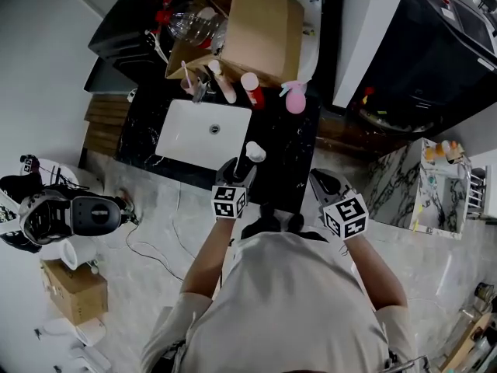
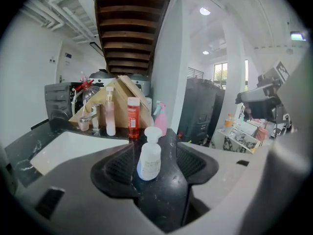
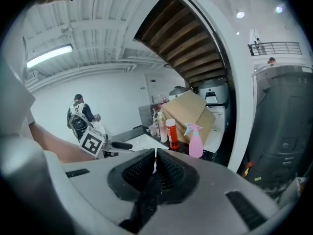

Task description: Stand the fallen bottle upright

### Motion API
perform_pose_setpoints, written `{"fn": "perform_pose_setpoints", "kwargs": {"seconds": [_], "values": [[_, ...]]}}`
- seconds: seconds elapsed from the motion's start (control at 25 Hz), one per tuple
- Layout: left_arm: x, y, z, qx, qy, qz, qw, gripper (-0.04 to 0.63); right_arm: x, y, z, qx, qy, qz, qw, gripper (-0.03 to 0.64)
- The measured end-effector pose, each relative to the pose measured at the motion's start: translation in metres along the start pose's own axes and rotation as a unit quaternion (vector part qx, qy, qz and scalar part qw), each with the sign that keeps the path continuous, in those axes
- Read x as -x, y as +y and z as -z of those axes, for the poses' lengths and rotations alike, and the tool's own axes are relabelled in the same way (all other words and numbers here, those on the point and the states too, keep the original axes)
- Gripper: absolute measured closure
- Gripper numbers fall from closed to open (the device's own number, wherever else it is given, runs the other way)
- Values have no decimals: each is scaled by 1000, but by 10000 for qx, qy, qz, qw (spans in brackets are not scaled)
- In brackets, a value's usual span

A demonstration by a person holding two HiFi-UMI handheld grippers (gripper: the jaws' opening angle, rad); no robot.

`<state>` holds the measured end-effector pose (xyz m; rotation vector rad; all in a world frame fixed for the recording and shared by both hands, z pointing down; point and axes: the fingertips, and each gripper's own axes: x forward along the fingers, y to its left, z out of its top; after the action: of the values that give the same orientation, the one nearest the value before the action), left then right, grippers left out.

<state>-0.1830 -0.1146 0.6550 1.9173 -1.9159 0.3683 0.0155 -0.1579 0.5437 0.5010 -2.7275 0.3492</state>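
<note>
A small white pump bottle stands upright on the black marble counter, just right of the white sink. My left gripper is right behind the bottle and open wide. In the left gripper view the bottle stands between the two pads, with a gap on each side and neither pad touching it. My right gripper hovers at the counter's near right corner. Its jaws are together with nothing between them.
At the back of the counter stand a tall pale pink bottle, a red bottle and a pink spray bottle, in front of an open cardboard box. A faucet is behind the sink. A person stands far off.
</note>
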Motion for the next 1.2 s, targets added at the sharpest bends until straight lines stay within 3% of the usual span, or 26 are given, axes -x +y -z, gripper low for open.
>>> {"fn": "perform_pose_setpoints", "kwargs": {"seconds": [0.6, 0.8, 1.08, 1.2], "values": [[90, 11, -46, 34, -551, -271, 9981, 442, -11, 40, -22, 249, -228, -295, 9990, 583], [113, 20, -56, 21, -591, -173, 9981, 464, -14, 55, -32, 253, -273, -100, 9993, 583], [158, 34, -68, 77, -715, 32, 9974, 572, -10, 98, -56, 241, -506, -142, 9983, 583], [172, 35, -71, 96, -750, 231, 9969, 588, -7, 110, -62, 388, -619, -110, 9973, 584]]}}
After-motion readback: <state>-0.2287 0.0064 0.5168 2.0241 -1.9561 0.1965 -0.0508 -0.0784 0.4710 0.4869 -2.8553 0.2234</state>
